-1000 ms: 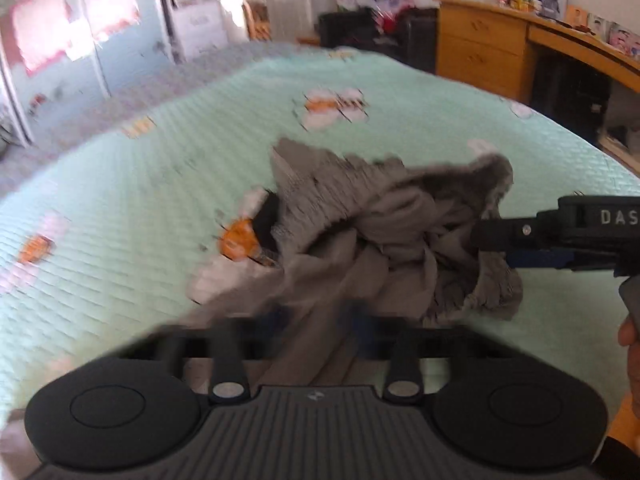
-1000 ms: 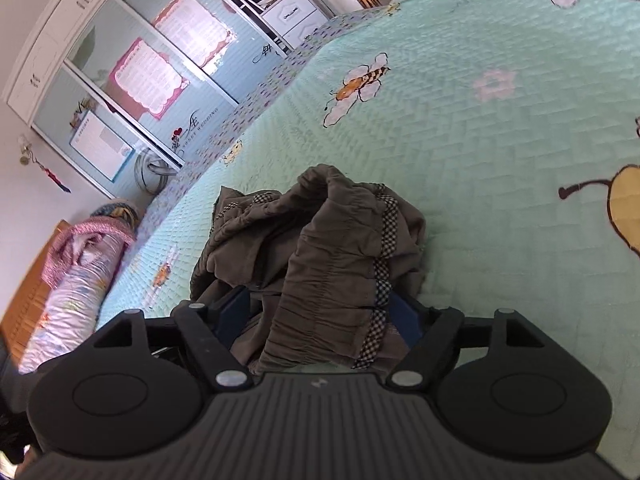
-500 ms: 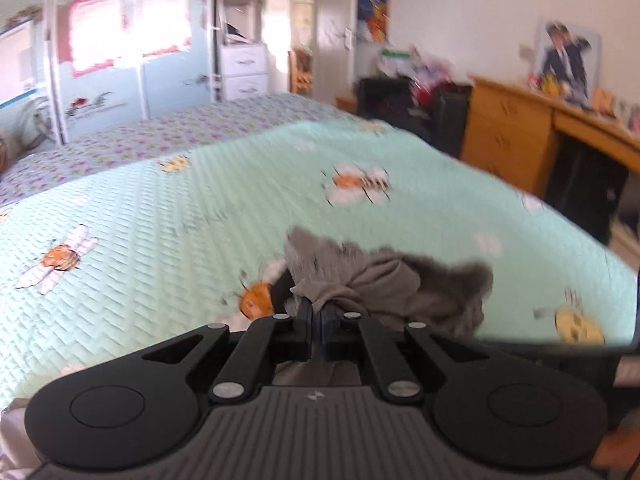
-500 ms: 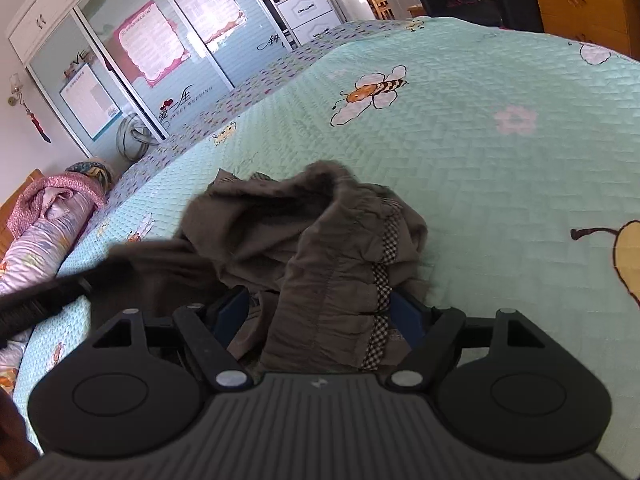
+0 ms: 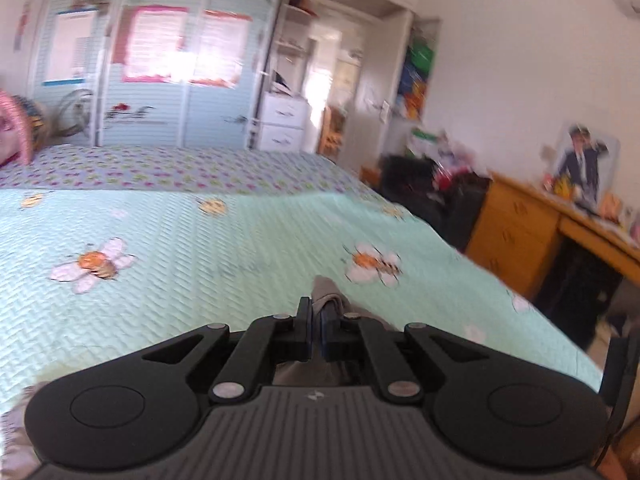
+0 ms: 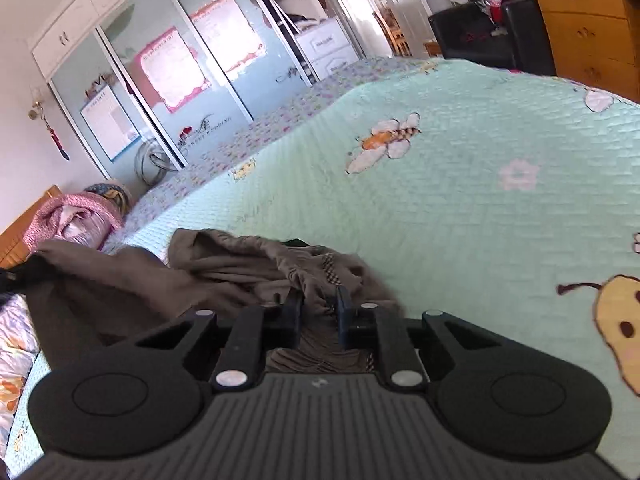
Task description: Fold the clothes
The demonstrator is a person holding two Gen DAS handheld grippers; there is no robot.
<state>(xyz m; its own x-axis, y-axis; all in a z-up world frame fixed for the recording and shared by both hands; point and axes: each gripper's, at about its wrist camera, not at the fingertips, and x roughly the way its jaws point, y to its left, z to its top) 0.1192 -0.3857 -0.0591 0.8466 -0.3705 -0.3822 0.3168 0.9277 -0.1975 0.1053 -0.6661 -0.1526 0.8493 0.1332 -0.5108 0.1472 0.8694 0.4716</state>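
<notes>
A crumpled grey-brown garment (image 6: pixel 248 268) with a gathered waistband and a checkered trim lies on the mint green bedspread (image 6: pixel 460 200). My left gripper (image 5: pixel 317 312) is shut on a fold of the garment (image 5: pixel 328 294) and holds it lifted above the bed. My right gripper (image 6: pixel 319 300) is shut on the gathered waistband, which bunches between its fingers. In the right wrist view the cloth stretches up to the left, where the left gripper (image 6: pixel 16 274) shows dark at the frame edge.
The bedspread (image 5: pixel 200 264) has bee and flower prints. A pink bundle of bedding (image 6: pixel 72 216) lies at the head of the bed. A wooden desk (image 5: pixel 532 224) and a black chair (image 6: pixel 472 36) stand past the bed's far edge. Wardrobe doors (image 5: pixel 160 68) line the wall.
My left gripper closed on the garment and lifted it up and away, drawing cloth out to the left. My right gripper closed from open onto the waistband.
</notes>
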